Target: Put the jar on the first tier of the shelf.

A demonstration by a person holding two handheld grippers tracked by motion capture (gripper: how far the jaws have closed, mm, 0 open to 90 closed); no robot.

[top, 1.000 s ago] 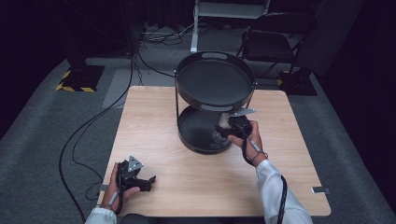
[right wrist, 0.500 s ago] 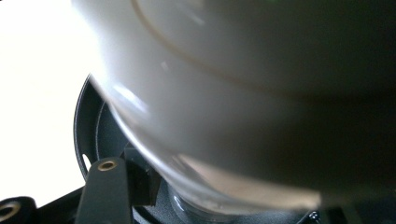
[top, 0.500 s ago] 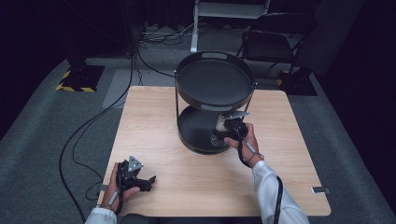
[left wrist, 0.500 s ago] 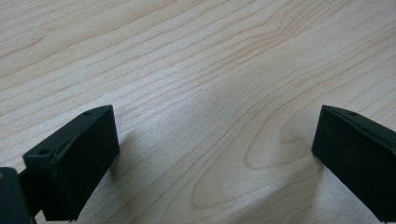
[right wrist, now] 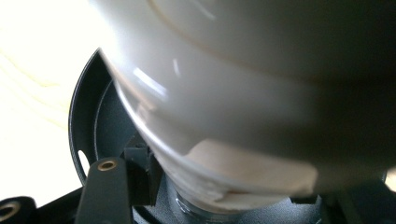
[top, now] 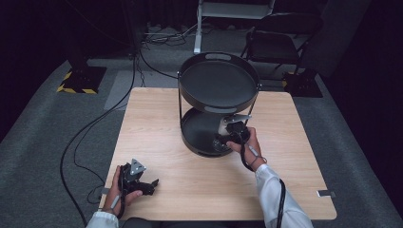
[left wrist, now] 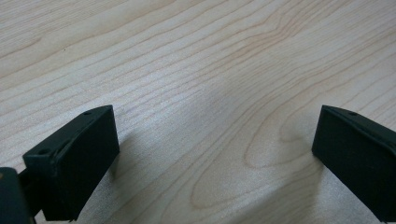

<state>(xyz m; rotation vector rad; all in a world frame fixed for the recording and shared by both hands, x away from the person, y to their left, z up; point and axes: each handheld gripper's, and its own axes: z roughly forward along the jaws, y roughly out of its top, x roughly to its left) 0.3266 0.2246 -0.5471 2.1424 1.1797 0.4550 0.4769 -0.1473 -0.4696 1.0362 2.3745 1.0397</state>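
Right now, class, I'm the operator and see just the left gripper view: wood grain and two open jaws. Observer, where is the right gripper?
Observer: In the high view the right gripper reaches into the lower tray of a black two-tier stand.
Operator: Does it hold anything?
Observer: Its own view shows a white rounded object very close. Whether the jaws grip it, I cannot tell.
Operator: Where on the table is my left gripper?
Observer: The left gripper is by the table's near-left corner, in the person's hand.
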